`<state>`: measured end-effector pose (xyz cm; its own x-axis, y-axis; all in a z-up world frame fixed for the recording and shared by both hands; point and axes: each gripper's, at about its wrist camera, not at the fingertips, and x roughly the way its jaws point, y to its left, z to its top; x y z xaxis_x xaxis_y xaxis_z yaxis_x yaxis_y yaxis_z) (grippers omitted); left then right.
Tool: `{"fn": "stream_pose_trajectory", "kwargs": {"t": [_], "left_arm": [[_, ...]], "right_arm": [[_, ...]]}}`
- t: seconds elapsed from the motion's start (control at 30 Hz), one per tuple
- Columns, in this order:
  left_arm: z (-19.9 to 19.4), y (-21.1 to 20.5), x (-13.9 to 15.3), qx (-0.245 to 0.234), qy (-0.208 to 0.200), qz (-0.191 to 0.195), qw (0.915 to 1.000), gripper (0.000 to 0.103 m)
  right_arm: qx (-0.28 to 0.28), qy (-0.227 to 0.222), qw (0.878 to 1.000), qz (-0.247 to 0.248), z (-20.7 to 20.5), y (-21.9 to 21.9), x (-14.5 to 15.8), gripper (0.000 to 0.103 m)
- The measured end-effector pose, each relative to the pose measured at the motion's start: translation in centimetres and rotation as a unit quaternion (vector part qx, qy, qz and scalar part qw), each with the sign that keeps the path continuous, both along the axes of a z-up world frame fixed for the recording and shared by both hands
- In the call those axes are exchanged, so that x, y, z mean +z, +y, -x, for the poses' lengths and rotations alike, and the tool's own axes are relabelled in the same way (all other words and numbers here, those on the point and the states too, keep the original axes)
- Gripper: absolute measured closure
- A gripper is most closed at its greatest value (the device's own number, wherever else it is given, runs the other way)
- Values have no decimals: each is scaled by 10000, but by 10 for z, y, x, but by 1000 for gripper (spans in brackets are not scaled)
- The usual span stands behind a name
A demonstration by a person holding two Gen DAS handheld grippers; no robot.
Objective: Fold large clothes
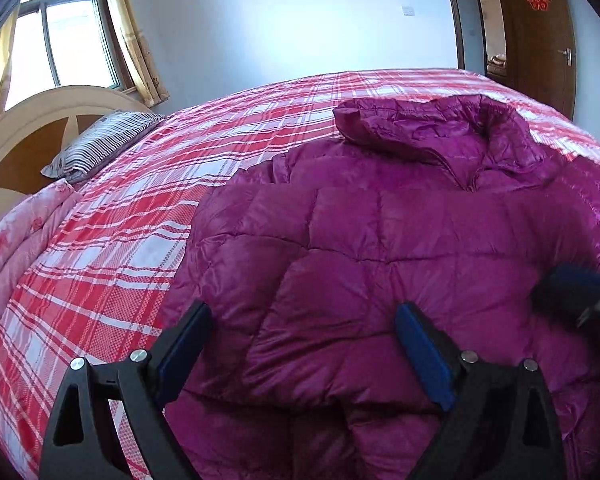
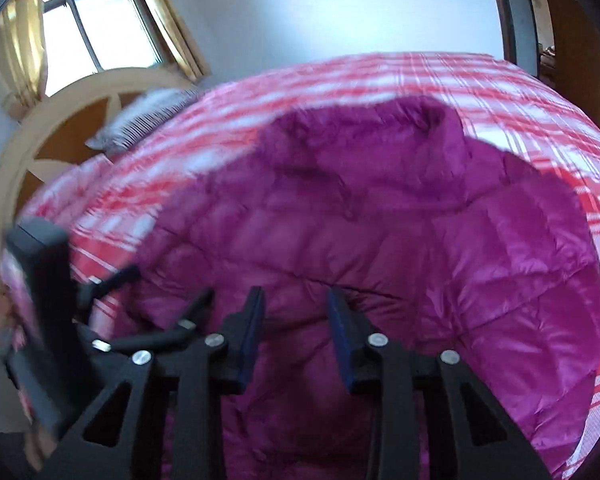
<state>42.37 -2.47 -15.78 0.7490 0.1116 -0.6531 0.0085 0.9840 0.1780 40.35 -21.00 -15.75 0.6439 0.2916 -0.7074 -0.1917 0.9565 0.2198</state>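
A: Position of garment?
B: Purple quilted jacket (image 1: pixel 380 240) spread flat on red-and-white plaid bedspread (image 1: pixel 120 248), collar (image 1: pixel 412 128) toward far side of bed. Near hem folded over, under both grippers.

A: Left gripper?
B: Left gripper (image 1: pixel 304 320) low over near part of jacket, blue pads (image 1: pixel 424 356) spread wide. Quilted fabric visible between fingers, pads not pressing on it. Left finger at jacket's left edge, over the line between fabric and bedspread.

A: Right gripper?
B: Right gripper (image 2: pixel 296 308) above jacket's near fold, jaws partly apart with a narrow gap. Fabric visible below the gap; nothing pinched. View blurred. Same gripper visible as dark blurred shape at right edge of left wrist view, just above jacket.

A: Surroundings?
B: Striped pillow (image 1: pixel 100 144) at head of bed, against curved wooden headboard (image 1: pixel 24 136). Pink floral quilt (image 1: pixel 16 236) bunched along left edge. Window (image 1: pixel 64 40) with yellow curtains (image 1: pixel 140 48) behind headboard. Brown door (image 1: pixel 540 32) with red paper cutout at far right.
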Motion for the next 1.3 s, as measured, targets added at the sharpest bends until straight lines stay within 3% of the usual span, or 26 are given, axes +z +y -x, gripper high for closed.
{"fn": "stream_pose_trajectory", "kwargs": {"t": [0.17,0.27,0.4,0.53,0.63,0.73,1.0,1.07,1.2,1.3], "left_arm": [[-5,46,15,457,-101,679,9966,9],[-24,81,27,1105,-334,378,9926,9],[-59,93,26,1605,-173,2,9869,9],[-75,75,17,1530,-85,-331,9876,9],[-84,68,-2,1463,211,-648,9869,9],[-85,77,-10,1478,353,-401,9876,9],[-89,80,-19,1563,402,-367,9862,2],[-89,80,-19,1568,383,-366,9862,2],[-89,79,-19,1578,341,-419,9860,2],[-89,79,-19,1577,340,-404,9861,2]], "right_arm": [[116,-5,9998,-166,3,-9,-13,78],[122,-63,9997,-213,3,-11,-15,78],[140,-133,9998,-69,4,-6,-16,76],[143,-157,9997,-93,5,-7,-16,76],[138,-151,9998,-90,4,-6,-18,76],[138,-163,9998,-17,4,-5,-17,76],[129,-135,9997,176,4,-1,-15,76],[147,-71,9991,382,3,4,-7,76],[-163,-312,9993,145,4,1,26,75],[-72,-438,9971,625,-3,15,29,75]]}}
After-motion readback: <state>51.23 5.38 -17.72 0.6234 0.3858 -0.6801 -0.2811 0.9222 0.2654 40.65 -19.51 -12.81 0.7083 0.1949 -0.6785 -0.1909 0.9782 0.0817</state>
